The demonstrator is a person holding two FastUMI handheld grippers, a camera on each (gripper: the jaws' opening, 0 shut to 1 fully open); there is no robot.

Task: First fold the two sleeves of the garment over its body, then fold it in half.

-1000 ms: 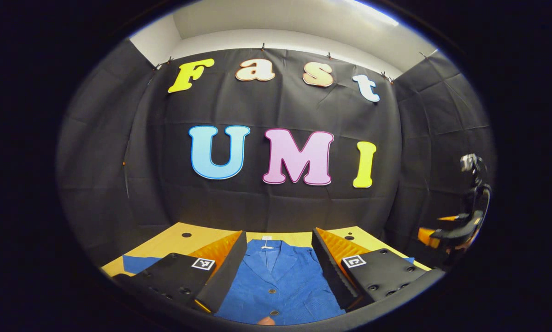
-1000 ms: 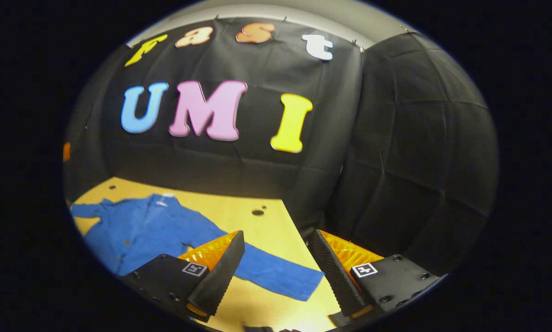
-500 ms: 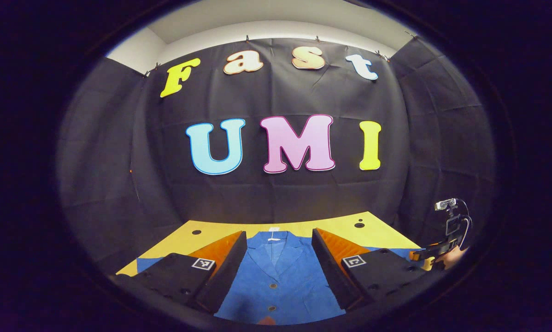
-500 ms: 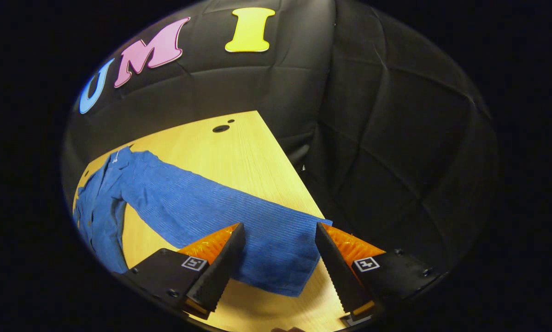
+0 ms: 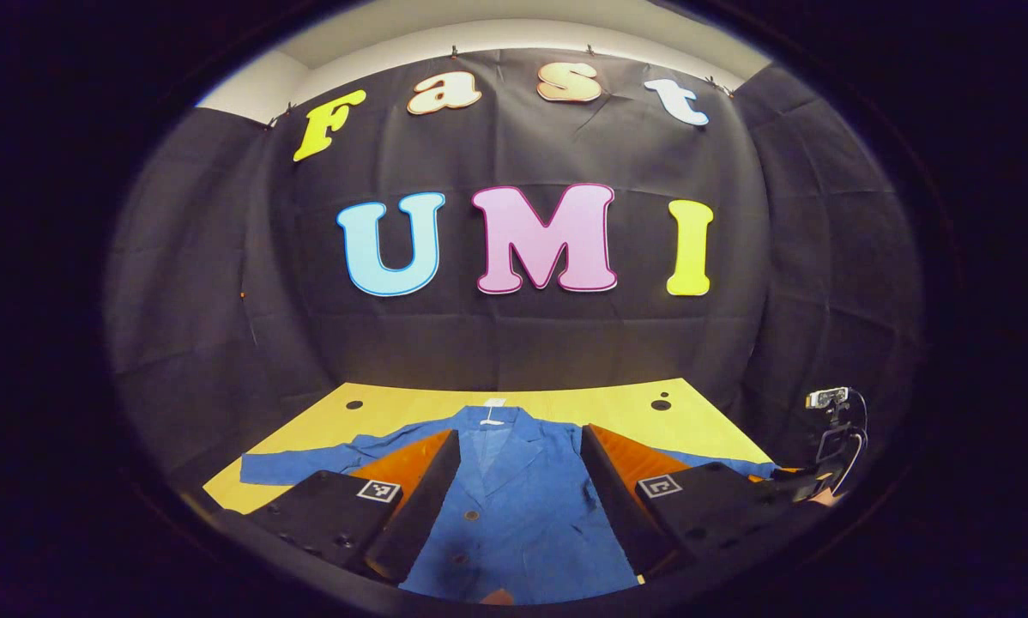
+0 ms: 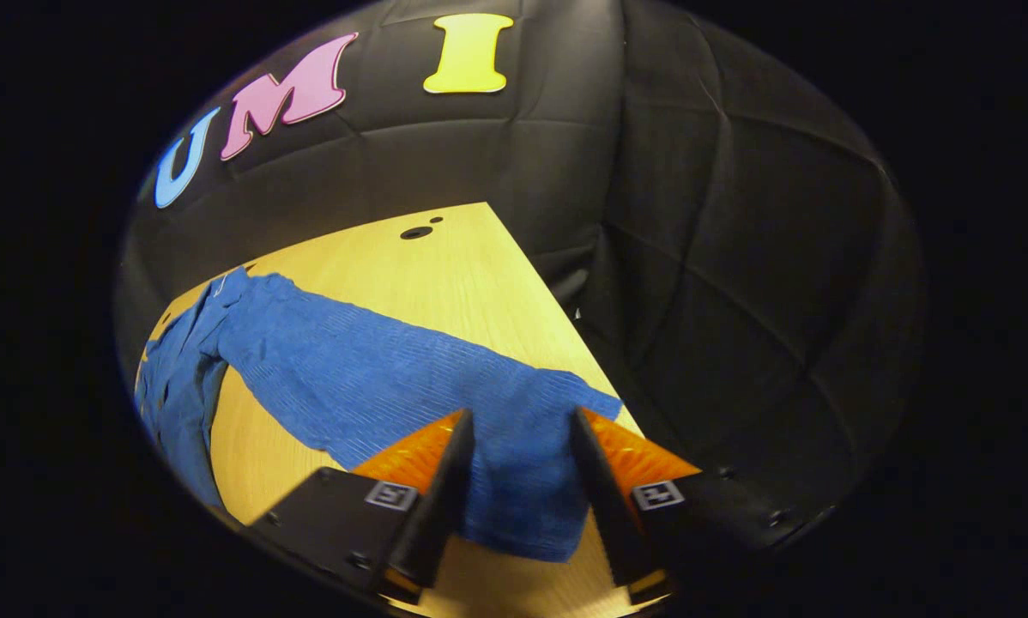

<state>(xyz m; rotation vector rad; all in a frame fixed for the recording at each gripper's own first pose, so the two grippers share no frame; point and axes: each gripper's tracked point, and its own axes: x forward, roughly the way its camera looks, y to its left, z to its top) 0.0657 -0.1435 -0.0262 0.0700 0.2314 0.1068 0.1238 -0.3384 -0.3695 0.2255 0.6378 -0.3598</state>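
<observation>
A blue button-front jacket [image 5: 514, 506] lies flat on the yellow table [image 5: 617, 408], collar at the far side and both sleeves spread out. My left gripper [image 5: 519, 431] hovers open over the jacket's body, with nothing between its fingers. The left sleeve [image 5: 308, 459] runs out to the left. In the right gripper view, the right sleeve [image 6: 368, 378] stretches from the jacket body [image 6: 171, 386] to its cuff [image 6: 523, 498]. My right gripper [image 6: 521, 416] is low over that cuff, one finger on each side, with a gap still between the jaws.
The table's right edge [image 6: 565, 318] passes close beside the cuff, and the black booth wall drops away beyond it. Small dark holes [image 6: 415, 233] sit near the table's far corners. The right gripper's camera mount [image 5: 831, 412] stands at the far right of the left gripper view.
My right gripper swung down onto the right sleeve's cuff, and its fingers have narrowed around it. The left gripper drew back a little, so both sleeves now show.
</observation>
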